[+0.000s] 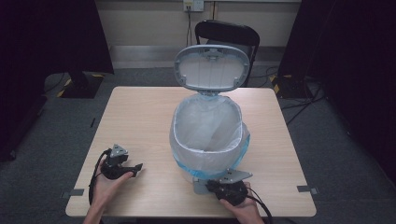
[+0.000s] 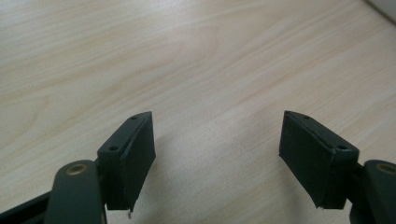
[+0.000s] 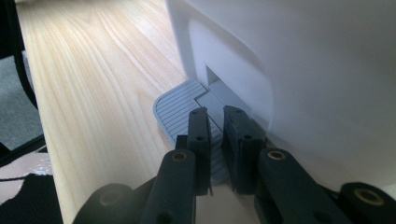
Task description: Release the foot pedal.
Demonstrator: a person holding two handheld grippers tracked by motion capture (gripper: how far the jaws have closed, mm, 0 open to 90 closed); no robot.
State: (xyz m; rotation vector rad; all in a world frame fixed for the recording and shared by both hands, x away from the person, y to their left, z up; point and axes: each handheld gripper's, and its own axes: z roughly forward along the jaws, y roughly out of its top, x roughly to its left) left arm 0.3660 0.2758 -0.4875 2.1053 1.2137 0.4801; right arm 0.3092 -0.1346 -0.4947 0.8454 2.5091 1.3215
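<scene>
Pressing on the bin's grey pedal, the right gripper has its jaws nearly together; the lined bin stands mid-surface, lid raised. The left gripper hovers low, jaws apart and empty.

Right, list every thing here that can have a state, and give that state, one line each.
Bin lid: raised, standing open.
Bin: upright on the table, nothing seen inside.
Bin bag: lining the bin, folded over its rim.
Pedal: under the right gripper's tips.
Right gripper: jaws nearly together, nothing between them.
Left gripper: open, empty, above bare table.
</scene>
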